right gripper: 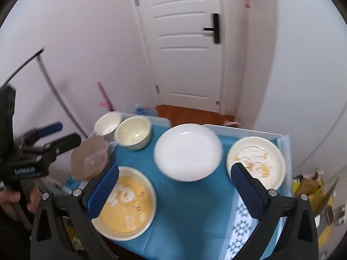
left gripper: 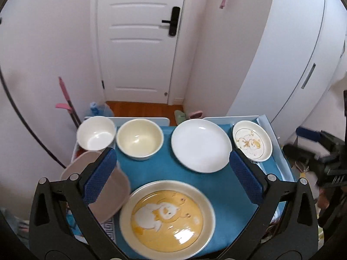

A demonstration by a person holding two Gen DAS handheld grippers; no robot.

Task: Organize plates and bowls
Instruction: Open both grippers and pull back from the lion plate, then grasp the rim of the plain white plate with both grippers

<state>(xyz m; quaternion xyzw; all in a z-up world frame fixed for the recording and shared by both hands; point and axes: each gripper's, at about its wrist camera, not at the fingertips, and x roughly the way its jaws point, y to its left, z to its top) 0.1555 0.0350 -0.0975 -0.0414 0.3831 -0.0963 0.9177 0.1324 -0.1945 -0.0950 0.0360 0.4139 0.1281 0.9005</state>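
Home entryway: panelled door [left gripper: 138, 39], slippers [left gripper: 181, 116], mop [left gripper: 67, 101]

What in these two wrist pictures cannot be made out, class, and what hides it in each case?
- Brown plastic plate: left wrist view, middle covered by the left tool finger.
- Large yellow cartoon plate: right wrist view, left part hidden behind the right tool finger.
- Small white plate with printed drawing: right wrist view, motion blur smears the drawing.
- Table under the blue cloth: covered in both views.
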